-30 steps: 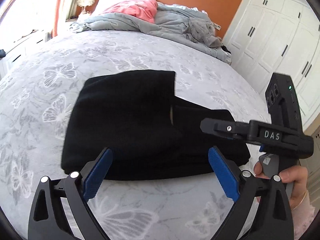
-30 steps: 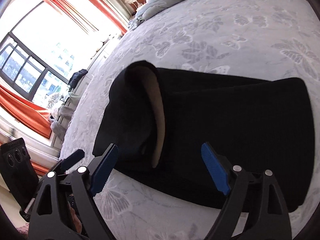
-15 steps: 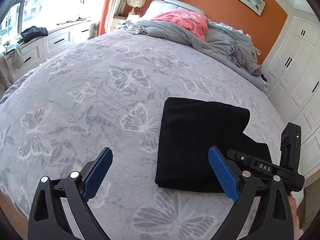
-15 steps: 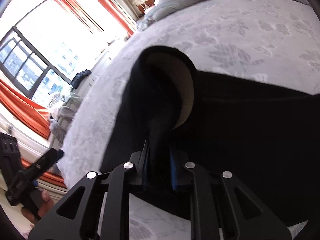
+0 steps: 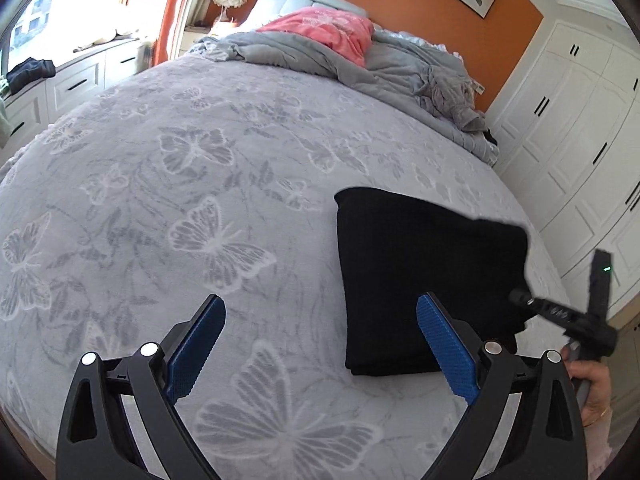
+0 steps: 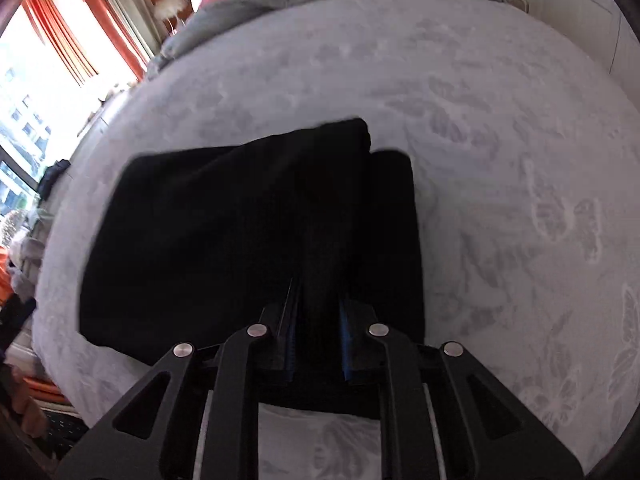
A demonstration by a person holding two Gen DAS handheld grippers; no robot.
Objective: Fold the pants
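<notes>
- Since a second ago, the right gripper (image 6: 316,332) has pinched the black pants (image 6: 240,232) and carried that fold over.
- Pants lie folded on the bed (image 5: 200,184).
- Left gripper (image 5: 320,344) hangs spread, empty.
- Risk: letting go early could spring the fold open.

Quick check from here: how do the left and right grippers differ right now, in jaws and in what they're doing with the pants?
The left gripper has its jaws spread wide and holds nothing; the right gripper has its jaws closed on a fold of the black pants. The left sits over bare bedspread beside the pants; the right is at their near edge. Both have blue pads on black frames.
</notes>
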